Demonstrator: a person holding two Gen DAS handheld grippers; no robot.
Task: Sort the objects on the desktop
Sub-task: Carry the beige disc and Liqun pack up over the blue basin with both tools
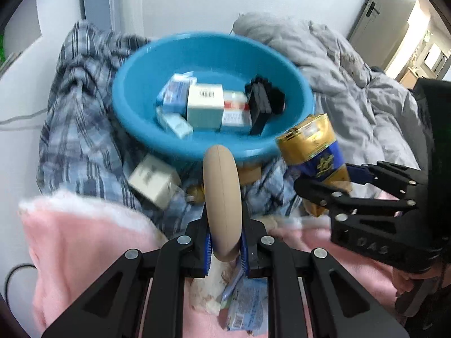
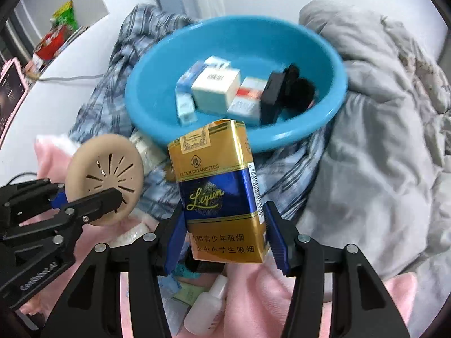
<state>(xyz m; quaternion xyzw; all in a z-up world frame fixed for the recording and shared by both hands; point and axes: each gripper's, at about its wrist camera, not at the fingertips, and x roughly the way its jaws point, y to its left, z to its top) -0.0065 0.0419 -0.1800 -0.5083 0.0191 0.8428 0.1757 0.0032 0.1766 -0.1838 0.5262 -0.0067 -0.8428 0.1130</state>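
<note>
While clamped upright, cigarette pack (image 2: 222, 197) in right jaws, beige disc (image 1: 222, 202) pinched edgewise in left.

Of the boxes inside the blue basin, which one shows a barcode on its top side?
The white box in the middle of the basin. Its top face carries a black barcode; the blue-and-white boxes to its left and the red-and-white box to its right show none.

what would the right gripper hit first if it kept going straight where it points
Most likely the blue basin. The right gripper, jaws shut on the cigarette pack, points over the plaid cloth toward the basin's near rim. Depth is unclear, so the pack might meet the cloth just before it.
</note>
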